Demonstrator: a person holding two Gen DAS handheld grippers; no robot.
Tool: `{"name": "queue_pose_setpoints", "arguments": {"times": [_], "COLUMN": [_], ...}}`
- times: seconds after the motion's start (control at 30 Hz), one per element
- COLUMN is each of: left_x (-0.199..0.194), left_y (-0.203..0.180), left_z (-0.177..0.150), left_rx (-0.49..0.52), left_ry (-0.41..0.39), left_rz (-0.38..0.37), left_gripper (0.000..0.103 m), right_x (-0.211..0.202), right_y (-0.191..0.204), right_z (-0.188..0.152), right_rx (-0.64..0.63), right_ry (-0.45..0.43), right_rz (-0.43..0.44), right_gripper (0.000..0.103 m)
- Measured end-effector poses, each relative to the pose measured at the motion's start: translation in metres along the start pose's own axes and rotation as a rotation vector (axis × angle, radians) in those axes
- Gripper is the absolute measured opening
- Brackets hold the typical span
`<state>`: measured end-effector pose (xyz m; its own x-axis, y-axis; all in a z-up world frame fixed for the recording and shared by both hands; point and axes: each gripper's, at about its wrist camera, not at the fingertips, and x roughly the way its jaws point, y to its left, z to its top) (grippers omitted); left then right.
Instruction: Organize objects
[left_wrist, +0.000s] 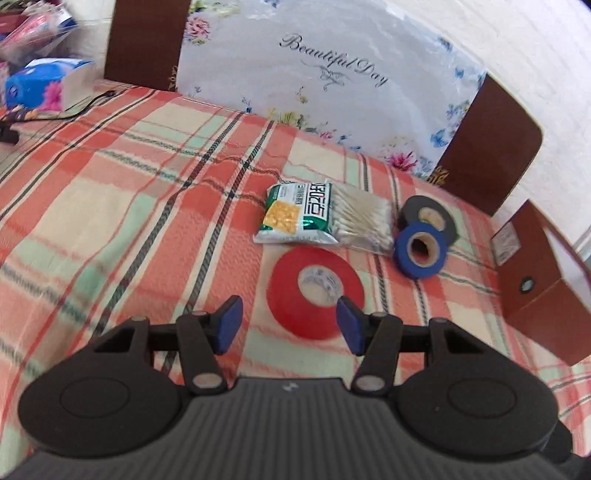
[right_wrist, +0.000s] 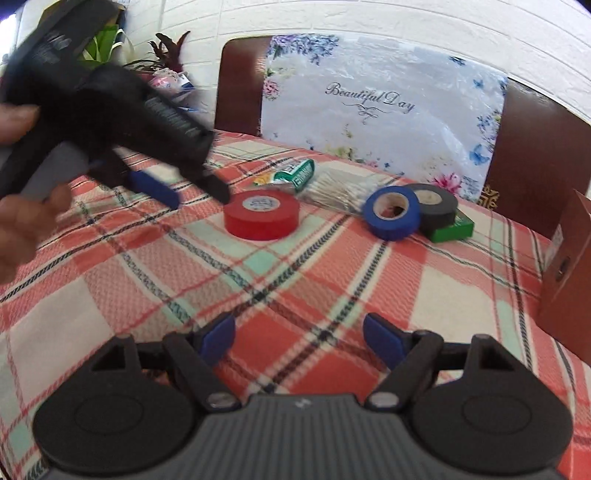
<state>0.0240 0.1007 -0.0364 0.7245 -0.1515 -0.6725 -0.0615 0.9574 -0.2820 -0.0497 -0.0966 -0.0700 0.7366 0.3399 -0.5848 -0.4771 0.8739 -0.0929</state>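
Plaid tablecloth (right_wrist: 295, 280): both grippers' fingers released; only right view shows green box (right_wrist: 452, 229) under black tape (right_wrist: 436, 206).

Open plaid counter (right_wrist: 280, 280) in front of right hand-held gripper (right_wrist: 299, 341), nothing between its spread jaws and red tape (right_wrist: 261, 218). Left hand-held gripper (right_wrist: 192, 188) crosses from upper left, tips just beside red tape, blocking that side. Blue tape (right_wrist: 391, 212) leans on black tape (right_wrist: 436, 206); swab pack (right_wrist: 340, 194) right behind red tape, snack bag (left_wrist: 295, 214) touching it, tight gaps. Brown box (right_wrist: 569, 266) walls right edge. Chair backs (right_wrist: 240, 92) close off the far side. Left of red tape, bare cloth.
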Motion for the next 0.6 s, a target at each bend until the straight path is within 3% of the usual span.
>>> {"name": "queue_pose_setpoints", "arguments": {"times": [0.07,0.2,0.23,0.27,0.33,0.43,0.53,0.6], "left_x": [0.018,0.032,0.032,0.030,0.023,0.011,-0.002,-0.009], "left_y": [-0.001,0.008,0.007,0.005,-0.002,-0.015,-0.043,-0.063], "left_z": [0.005,0.012,0.011,0.009,0.002,-0.016,-0.040,-0.058], "left_rx": [0.001,-0.025,-0.021,-0.018,0.001,0.013,0.082,0.122], "left_ry": [0.024,0.009,0.007,0.014,0.026,0.073,0.097,0.134], "left_rz": [0.022,0.024,0.009,-0.017,-0.029,-0.112,-0.160,-0.230], "left_gripper": [0.059,0.044,0.030,0.028,0.028,0.028,0.028,0.028], "right_x": [0.001,0.002,0.002,0.001,0.000,-0.003,-0.011,-0.020], "right_y": [-0.010,-0.015,-0.014,-0.013,-0.013,-0.013,-0.012,-0.015], "right_z": [-0.001,-0.004,-0.004,-0.004,-0.004,-0.004,-0.007,-0.013], "right_rx": [0.054,0.107,0.102,0.098,0.100,0.101,0.098,0.110], "right_ry": [0.009,0.009,0.009,0.008,0.008,0.016,0.031,0.040], "right_rz": [0.026,0.034,0.031,0.028,0.030,0.005,-0.001,0.009], "right_gripper": [0.084,0.086,0.086,0.086,0.086,0.087,0.087,0.086]}}
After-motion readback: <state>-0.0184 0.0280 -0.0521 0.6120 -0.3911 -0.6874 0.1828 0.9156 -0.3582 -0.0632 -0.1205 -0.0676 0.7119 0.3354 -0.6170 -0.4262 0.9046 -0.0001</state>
